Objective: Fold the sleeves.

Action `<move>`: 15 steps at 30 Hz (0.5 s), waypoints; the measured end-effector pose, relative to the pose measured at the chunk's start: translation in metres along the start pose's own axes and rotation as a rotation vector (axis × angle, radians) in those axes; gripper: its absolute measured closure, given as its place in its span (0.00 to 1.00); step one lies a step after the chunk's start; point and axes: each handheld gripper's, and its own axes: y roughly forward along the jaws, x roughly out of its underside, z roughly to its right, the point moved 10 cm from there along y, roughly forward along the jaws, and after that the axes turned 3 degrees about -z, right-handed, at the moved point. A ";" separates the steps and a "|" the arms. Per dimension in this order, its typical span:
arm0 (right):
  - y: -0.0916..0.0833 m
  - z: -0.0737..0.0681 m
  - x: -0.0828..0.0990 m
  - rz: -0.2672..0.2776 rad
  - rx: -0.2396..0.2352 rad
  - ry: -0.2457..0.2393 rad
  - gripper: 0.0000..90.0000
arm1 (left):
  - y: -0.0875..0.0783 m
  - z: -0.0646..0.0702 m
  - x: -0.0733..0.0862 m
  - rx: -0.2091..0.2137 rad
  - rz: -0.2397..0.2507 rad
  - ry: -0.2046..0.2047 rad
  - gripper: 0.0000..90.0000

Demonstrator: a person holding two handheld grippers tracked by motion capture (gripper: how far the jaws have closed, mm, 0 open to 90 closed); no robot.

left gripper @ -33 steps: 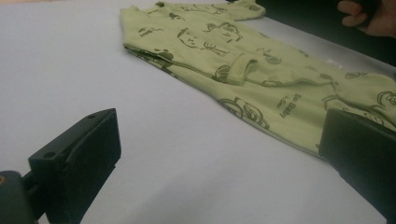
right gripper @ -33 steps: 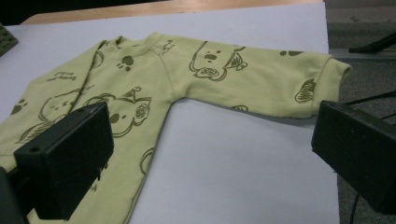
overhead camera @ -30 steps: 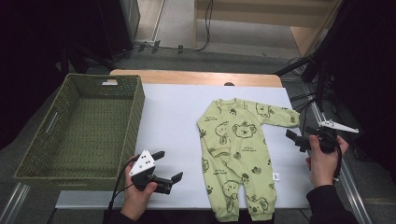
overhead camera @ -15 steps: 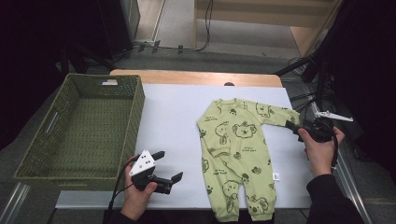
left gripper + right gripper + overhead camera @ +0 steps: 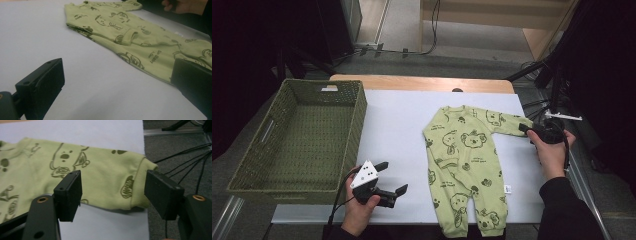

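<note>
a: where's the baby suit?

b: the green baby suit (image 5: 467,165) lies flat on the white table (image 5: 397,125), right of the middle, neck toward the far edge and legs toward me. 1 sleeve (image 5: 507,122) reaches out to the table's right edge.

a: and your right tool?

b: my right gripper (image 5: 526,129) is at that sleeve's cuff (image 5: 142,182). its jaws have just been closing, and in the right gripper view the cuff sits between the 2 pads with a gap showing on each side, so i'd call it open around the cuff, not yet pinching. the far side of the cloth is hard to see, so i may be missing a light touch there.

a: left tool?

b: my left gripper (image 5: 393,179) hovers near the table's front edge, well apart from the suit, jaws wide and empty. in the left gripper view the suit's legs (image 5: 160,55) lie ahead of it.

a: the basket?

b: the green woven basket (image 5: 357,105) stands at the table's left end.
</note>
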 end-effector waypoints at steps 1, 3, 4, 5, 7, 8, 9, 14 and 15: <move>0.002 0.003 0.000 -0.003 0.010 0.000 0.34 | 0.000 0.000 0.000 0.000 -0.001 0.000 0.00; 0.007 0.009 0.001 -0.013 0.025 0.005 0.37 | 0.000 0.000 0.000 0.000 -0.001 0.000 0.00; 0.008 0.012 0.002 -0.018 0.027 0.011 0.38 | 0.000 0.000 0.000 0.001 0.000 -0.001 0.00; 0.010 0.013 0.001 -0.019 0.028 0.020 0.40 | 0.000 0.000 0.000 0.001 0.000 -0.001 0.00; 0.013 0.016 0.001 -0.021 0.020 0.032 0.43 | 0.000 0.000 0.000 0.001 0.000 -0.001 0.00; 0.014 0.017 0.001 -0.027 0.019 0.034 0.44 | 0.000 0.000 0.000 0.001 -0.001 -0.001 0.00; 0.016 0.018 0.001 -0.029 0.022 0.037 0.45 | 0.000 0.000 0.000 0.000 -0.001 -0.003 0.00; 0.024 0.021 0.002 -0.051 0.046 0.031 0.49 | 0.000 0.000 0.000 0.001 -0.001 -0.003 0.00; 0.024 0.023 0.002 -0.051 0.054 0.040 0.51 | 0.000 0.000 0.000 0.001 -0.002 -0.003 0.00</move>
